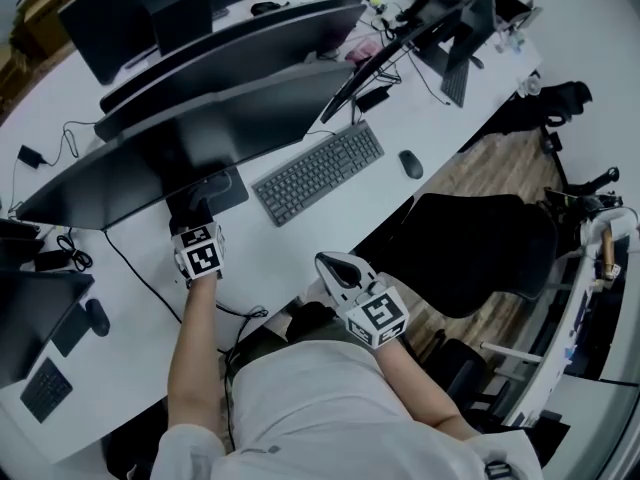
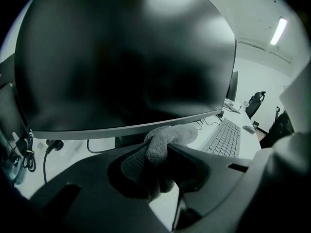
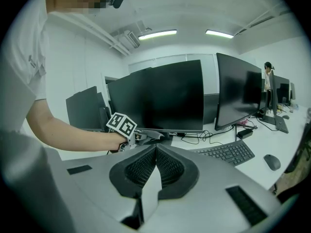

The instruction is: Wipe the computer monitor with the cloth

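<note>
The large dark monitor (image 1: pixel 180 153) stands on the white desk (image 1: pixel 300 238) and fills most of the left gripper view (image 2: pixel 126 57). My left gripper (image 1: pixel 193 213) is shut on a grey cloth (image 2: pixel 146 159), bunched between its jaws just below the monitor's lower edge. The bottom bezel (image 2: pixel 121 127) runs right above the cloth; contact between them cannot be told. The right gripper view shows the left gripper (image 3: pixel 146 136) under the monitor (image 3: pixel 160 96). My right gripper (image 1: pixel 340 268) hangs near the desk's front edge, shut and empty (image 3: pixel 156 149).
A keyboard (image 1: pixel 318 171) and a mouse (image 1: pixel 410 164) lie to the right of the monitor's stand base (image 1: pixel 225 190). More monitors (image 1: pixel 230 53) stand behind. A black office chair (image 1: pixel 470 253) sits off the desk's right. Cables (image 1: pixel 140 273) trail across the desk.
</note>
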### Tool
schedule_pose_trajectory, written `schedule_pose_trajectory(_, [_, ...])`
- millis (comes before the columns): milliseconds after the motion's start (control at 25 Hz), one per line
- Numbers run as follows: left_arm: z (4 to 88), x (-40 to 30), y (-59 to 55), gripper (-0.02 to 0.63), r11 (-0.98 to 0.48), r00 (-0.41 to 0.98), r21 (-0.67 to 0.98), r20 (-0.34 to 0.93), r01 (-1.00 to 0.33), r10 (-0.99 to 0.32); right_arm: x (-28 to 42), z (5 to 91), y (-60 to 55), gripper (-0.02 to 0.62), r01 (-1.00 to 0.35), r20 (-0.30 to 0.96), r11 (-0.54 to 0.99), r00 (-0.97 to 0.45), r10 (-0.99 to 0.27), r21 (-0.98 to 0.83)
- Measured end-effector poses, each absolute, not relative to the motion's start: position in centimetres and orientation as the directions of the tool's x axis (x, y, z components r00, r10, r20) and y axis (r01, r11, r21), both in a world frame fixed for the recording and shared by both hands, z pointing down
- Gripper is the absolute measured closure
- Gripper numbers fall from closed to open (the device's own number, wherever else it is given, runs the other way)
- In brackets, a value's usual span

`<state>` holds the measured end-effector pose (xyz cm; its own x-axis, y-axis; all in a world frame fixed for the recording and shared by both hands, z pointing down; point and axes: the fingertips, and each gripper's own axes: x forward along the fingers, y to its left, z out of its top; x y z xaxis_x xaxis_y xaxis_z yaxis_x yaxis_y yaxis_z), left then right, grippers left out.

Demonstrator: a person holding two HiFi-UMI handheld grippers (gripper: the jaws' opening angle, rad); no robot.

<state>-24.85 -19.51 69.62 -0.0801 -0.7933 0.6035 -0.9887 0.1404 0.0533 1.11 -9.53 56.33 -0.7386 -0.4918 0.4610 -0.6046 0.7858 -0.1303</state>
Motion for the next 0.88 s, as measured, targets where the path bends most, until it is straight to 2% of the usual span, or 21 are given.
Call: schedule_pose_trajectory(880, [69.4,-40.5,-9.1,0.512,0.376,-0.272,0.053,0.598,-0.925,-0.754,-10.9,56.2,-5.0,0.588,-0.454,0.453,0.881,-0.818,-0.354,-0.132])
